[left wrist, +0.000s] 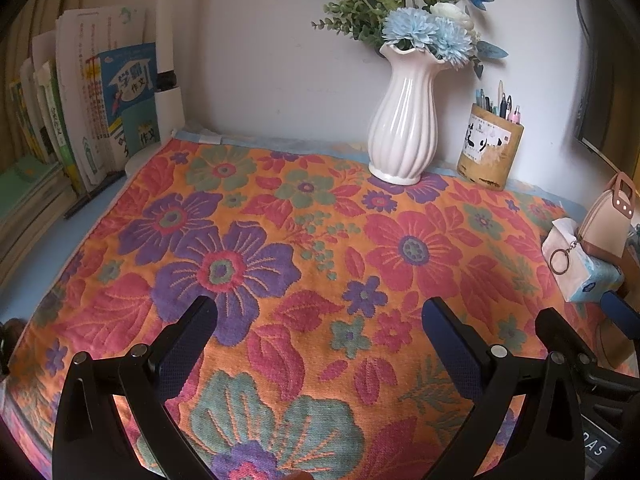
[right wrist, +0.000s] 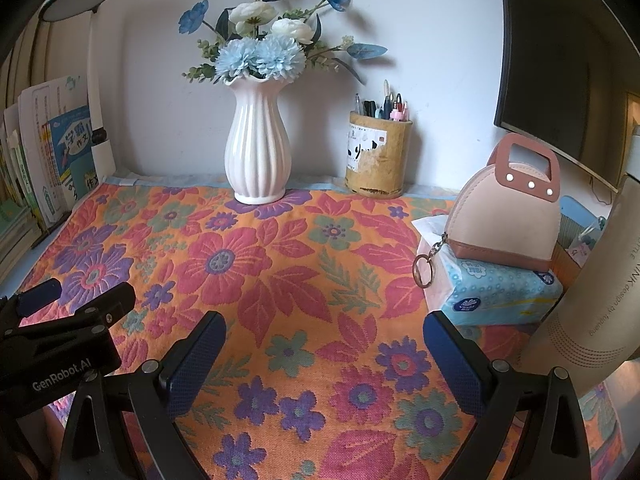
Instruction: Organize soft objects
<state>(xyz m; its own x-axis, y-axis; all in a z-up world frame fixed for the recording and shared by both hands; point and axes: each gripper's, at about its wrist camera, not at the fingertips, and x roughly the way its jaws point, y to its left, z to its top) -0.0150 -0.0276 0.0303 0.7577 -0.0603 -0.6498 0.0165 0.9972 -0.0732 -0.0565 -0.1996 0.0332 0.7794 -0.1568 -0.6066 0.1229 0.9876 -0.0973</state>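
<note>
With the floral towel (left wrist: 320, 264) spread flat under the vase (left wrist: 402, 120) and pen holder (left wrist: 490, 146), dragging it could topple both, while my left gripper (left wrist: 320, 340) and right gripper (right wrist: 324, 356) gape wide, empty.

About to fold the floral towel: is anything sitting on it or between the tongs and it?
Nothing lies between either tongs and the floral towel. At its far edge the white vase stands on it; the tissue pack rests on its right side.

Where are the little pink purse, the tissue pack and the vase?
pink purse (right wrist: 508, 220), right wrist view, front panel.
tissue pack (right wrist: 500, 288), right wrist view, blue side.
vase (left wrist: 400, 128), left wrist view, ribbed belly.
</note>
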